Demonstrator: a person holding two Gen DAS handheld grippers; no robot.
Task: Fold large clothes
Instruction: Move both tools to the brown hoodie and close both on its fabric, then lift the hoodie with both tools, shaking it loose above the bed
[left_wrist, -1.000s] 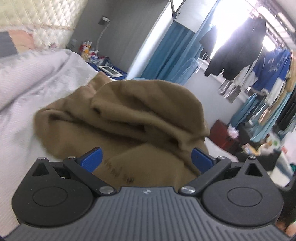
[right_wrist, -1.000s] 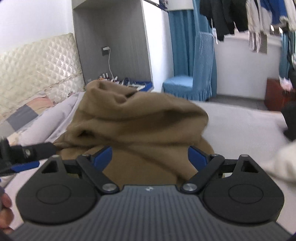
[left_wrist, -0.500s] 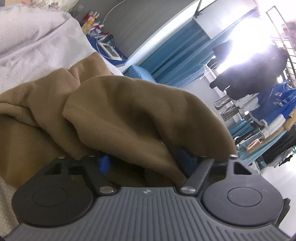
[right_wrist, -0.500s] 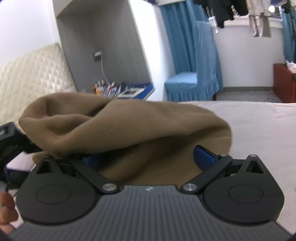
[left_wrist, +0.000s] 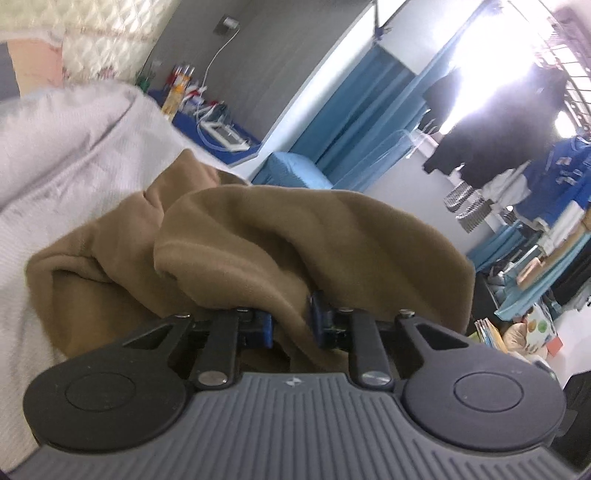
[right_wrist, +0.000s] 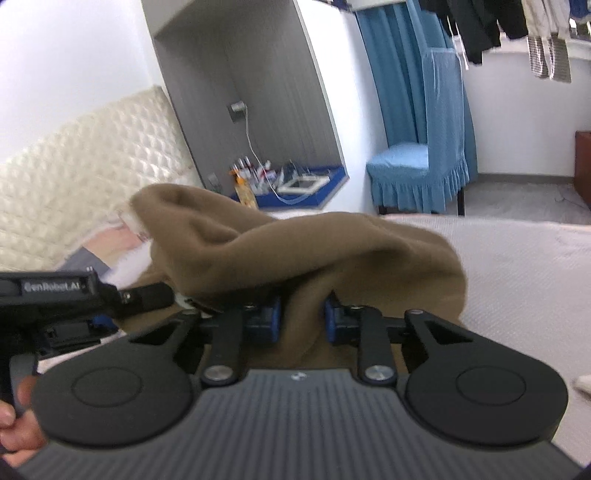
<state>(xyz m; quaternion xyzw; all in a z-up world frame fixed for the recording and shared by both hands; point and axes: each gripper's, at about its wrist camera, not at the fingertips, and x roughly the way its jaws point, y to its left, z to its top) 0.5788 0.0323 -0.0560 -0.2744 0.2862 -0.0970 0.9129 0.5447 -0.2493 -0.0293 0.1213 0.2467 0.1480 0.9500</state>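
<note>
We see a brown garment (left_wrist: 295, 240) bunched on a white bed (left_wrist: 66, 155), its folds rising ahead of both grippers. The left gripper (left_wrist: 290, 326) is closing its blue fingers (left_wrist: 263, 328) on a fold of cloth; the right gripper (right_wrist: 301, 321) is closing on another fold. At 3 o'clock in the right view, bare bedsheet lies open. Only that view shows the left gripper's body at 9 o'clock and a hand (right_wrist: 14, 417) at 8. Only the left view shows hanging clothes (left_wrist: 517, 122) at 2 o'clock.
</note>
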